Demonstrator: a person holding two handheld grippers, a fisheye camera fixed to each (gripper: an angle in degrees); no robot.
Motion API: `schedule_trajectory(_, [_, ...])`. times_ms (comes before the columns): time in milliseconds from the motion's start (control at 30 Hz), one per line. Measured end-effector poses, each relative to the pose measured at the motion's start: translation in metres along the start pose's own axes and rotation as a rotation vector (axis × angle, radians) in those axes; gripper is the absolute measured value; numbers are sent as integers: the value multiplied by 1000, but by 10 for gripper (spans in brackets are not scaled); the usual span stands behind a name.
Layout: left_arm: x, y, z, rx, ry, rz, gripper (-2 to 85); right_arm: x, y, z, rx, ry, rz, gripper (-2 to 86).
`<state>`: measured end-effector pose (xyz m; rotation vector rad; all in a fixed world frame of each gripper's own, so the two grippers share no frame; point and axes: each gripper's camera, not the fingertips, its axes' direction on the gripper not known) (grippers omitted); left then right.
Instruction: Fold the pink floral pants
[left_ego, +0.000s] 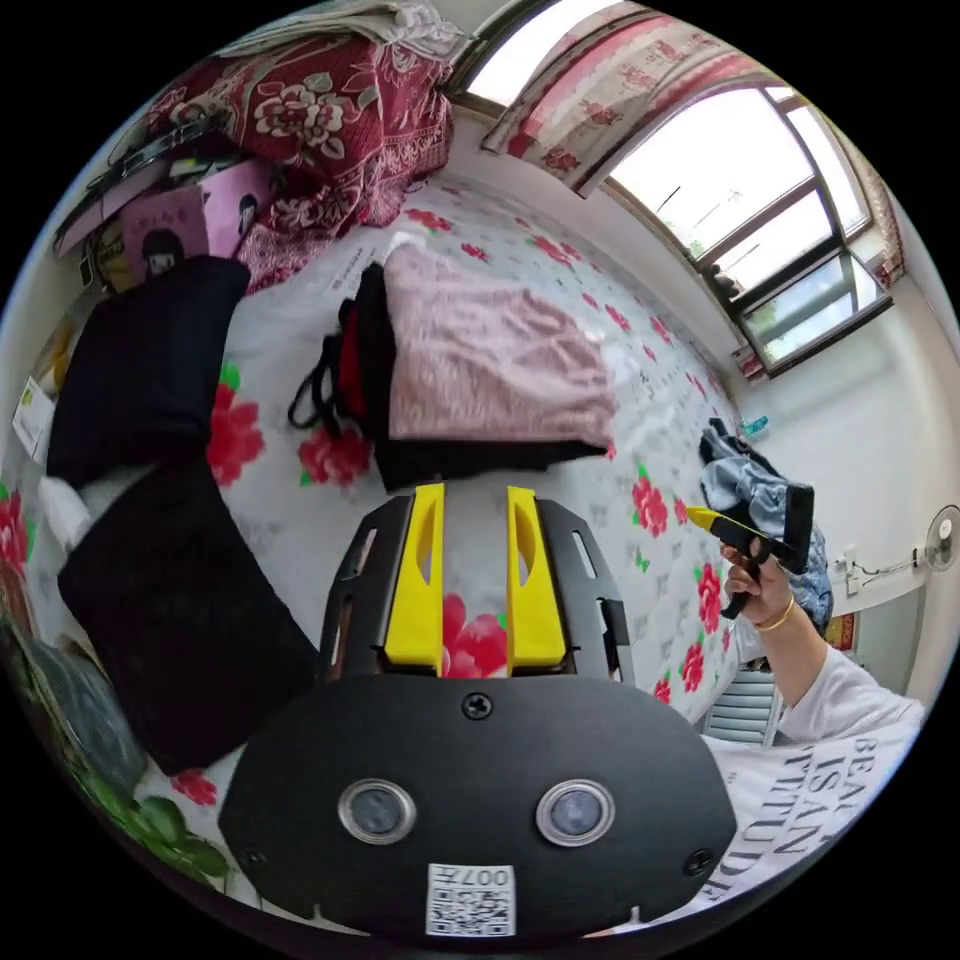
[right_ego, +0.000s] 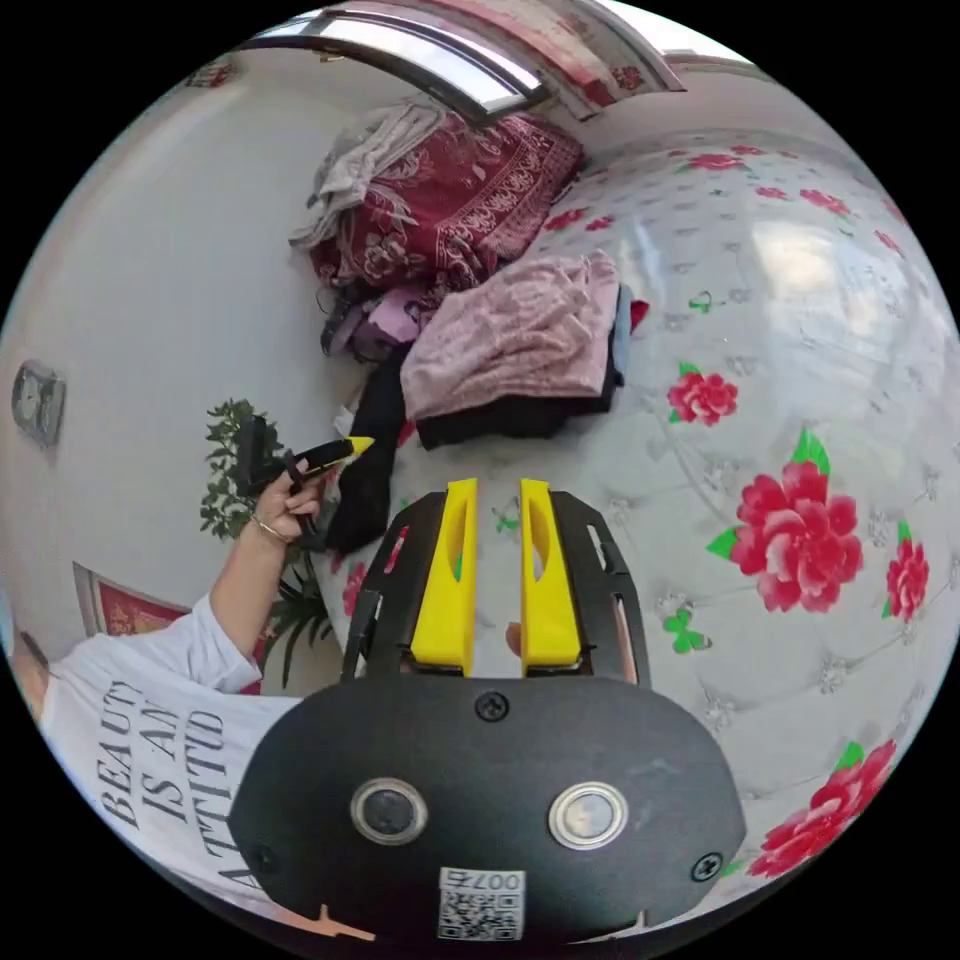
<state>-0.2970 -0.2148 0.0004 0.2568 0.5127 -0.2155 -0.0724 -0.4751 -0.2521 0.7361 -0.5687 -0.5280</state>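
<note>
Nearest the lens in the left gripper view, the left gripper is held above the bed, its yellow fingers parted by a narrow gap with nothing between them. In the right gripper view the right gripper is carried the same way, fingers released and empty over the flowered bed cover. Each gripper is also seen from the other's camera, raised in a hand well apart from the clothes.

The pink floral pants are seen lying as a compact folded bundle on top of a stack of dark folded garments on the bed, near a heap of red patterned bedding. Two black garments lie spread beside the stack.

The fold is judged to be done, or nearly so: the pants are already gathered into a rectangle and placed on the pile, though the edges look slightly rumpled. At most a little straightening is left.
</note>
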Motion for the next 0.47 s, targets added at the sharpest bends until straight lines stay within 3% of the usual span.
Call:
schedule_trajectory(100, [30,71,32,-99,-50,40,90,11,81,13,-161,210,-57,53])
schedule_trajectory(233, [81,143,66,-279,-69,128,88,30,162,-21,-187,346,15,46])
schedule_trajectory(333, [120,175,77,-343,-123,209,81,63,208,-83,-78,356,175,51])
schedule_trajectory(467, [158,173,86,-372,-69,281,77,110,263,-212,216,540,408,66])
